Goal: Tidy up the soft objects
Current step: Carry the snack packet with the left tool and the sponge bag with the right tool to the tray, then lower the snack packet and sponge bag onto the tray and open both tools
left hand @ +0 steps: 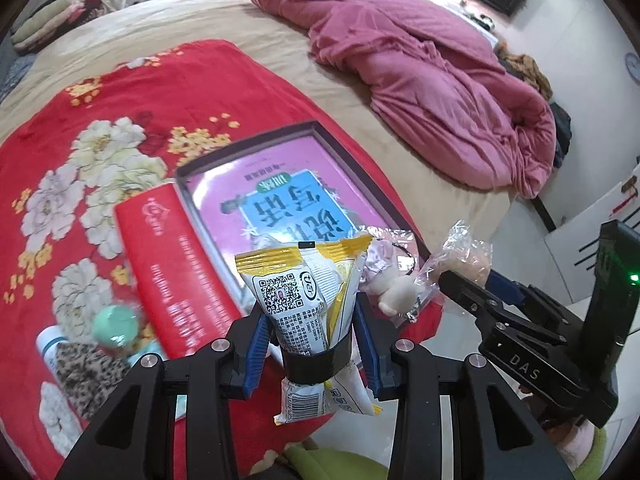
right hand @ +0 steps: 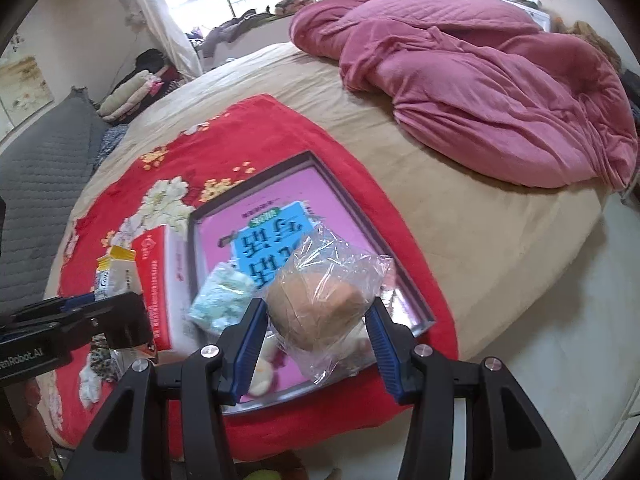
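Observation:
My left gripper point(left hand: 310, 320) is shut on a yellow and white snack packet point(left hand: 304, 280) and holds it upright above the near edge of a shallow pink-lined box point(left hand: 280, 184). My right gripper point(right hand: 316, 320) is shut on a clear bag with a brown bun point(right hand: 316, 308) over the box point(right hand: 280, 188); it also shows in the left wrist view point(left hand: 460, 256). A small plush toy point(left hand: 390, 288) lies in the box's near corner. A pale blue-green packet point(right hand: 220, 296) lies in the box beside the bun.
A red box lid point(left hand: 172, 272) leans beside the box on a red floral blanket point(left hand: 100, 120). A green ball point(left hand: 114, 324), a tube and a leopard-print item point(left hand: 80, 364) lie at the left. A crumpled pink quilt point(left hand: 440, 80) covers the far bed.

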Action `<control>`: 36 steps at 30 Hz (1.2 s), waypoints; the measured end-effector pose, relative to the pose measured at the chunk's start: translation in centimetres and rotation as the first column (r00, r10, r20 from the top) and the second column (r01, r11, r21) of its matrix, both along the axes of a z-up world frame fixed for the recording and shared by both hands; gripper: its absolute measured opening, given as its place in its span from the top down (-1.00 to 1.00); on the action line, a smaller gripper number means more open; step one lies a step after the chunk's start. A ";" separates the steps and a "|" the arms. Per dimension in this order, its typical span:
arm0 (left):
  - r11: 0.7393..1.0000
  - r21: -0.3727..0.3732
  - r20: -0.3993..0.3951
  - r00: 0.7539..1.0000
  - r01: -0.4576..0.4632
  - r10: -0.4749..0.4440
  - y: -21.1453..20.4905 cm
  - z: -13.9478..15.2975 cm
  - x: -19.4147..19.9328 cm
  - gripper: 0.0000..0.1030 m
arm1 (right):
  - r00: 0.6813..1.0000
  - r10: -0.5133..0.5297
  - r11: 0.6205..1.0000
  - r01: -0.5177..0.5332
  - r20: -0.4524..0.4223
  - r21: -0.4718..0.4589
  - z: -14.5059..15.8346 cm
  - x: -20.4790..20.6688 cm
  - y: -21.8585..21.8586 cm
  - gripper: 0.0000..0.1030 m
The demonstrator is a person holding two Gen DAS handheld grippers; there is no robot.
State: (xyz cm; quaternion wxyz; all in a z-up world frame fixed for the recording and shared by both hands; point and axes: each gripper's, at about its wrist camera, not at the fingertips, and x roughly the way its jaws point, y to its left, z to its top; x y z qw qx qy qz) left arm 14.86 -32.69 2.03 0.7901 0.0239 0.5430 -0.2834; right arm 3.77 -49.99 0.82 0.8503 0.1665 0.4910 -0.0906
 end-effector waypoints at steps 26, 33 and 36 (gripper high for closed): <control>0.996 0.063 -0.091 0.994 0.070 -0.064 -5.4 -7.0 3.1 0.20 | 0.986 -0.074 0.997 0.069 -0.147 -0.040 -7.1 3.4 -3.4 0.01; 0.995 0.073 -0.097 0.993 0.072 -0.065 -5.5 -7.3 3.5 0.20 | 0.987 -0.055 0.998 0.057 -0.154 0.006 -8.2 4.3 -3.1 0.00; 0.994 0.075 -0.098 0.993 0.074 -0.066 -5.6 -7.4 3.5 0.20 | 0.987 -0.058 0.998 0.061 -0.153 0.016 -8.3 4.4 -3.3 0.00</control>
